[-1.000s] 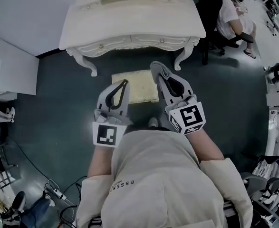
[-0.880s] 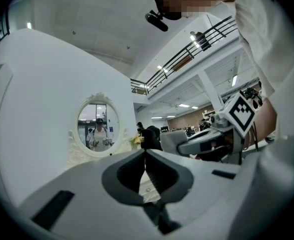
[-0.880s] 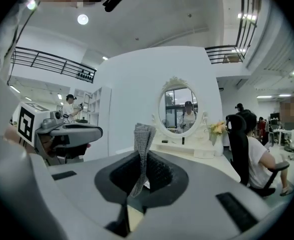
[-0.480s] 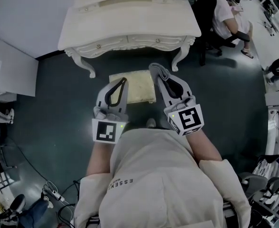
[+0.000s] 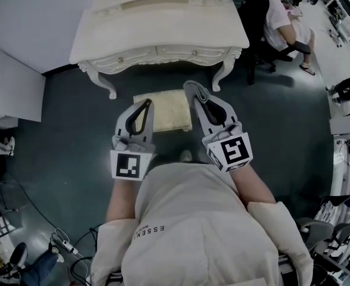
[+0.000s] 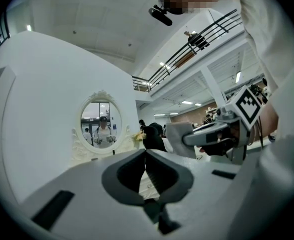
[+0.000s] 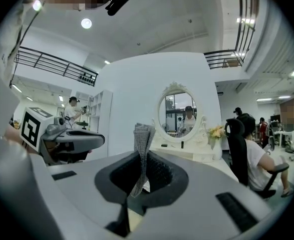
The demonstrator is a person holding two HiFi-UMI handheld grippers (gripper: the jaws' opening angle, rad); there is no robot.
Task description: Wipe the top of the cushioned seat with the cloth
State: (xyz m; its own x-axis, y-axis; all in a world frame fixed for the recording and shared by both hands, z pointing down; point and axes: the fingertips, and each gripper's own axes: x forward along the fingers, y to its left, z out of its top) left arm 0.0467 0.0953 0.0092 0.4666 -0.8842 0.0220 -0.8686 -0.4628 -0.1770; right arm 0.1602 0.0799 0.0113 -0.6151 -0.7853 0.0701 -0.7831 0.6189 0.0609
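One grey ribbed cloth (image 7: 143,136), folded narrow, pinched upright in right claw (image 7: 145,156).

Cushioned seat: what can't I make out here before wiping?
The cushioned seat: in the head view its side edges are covered by the left gripper and the right gripper; any dirt is too small to see.
The cloth: in the right gripper view only a narrow strip shows between the jaws; the gripper hides the rest.

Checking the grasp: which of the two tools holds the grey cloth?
The right tool: grey knitted cloth pinched between its jaws; the left tool is shut on nothing.
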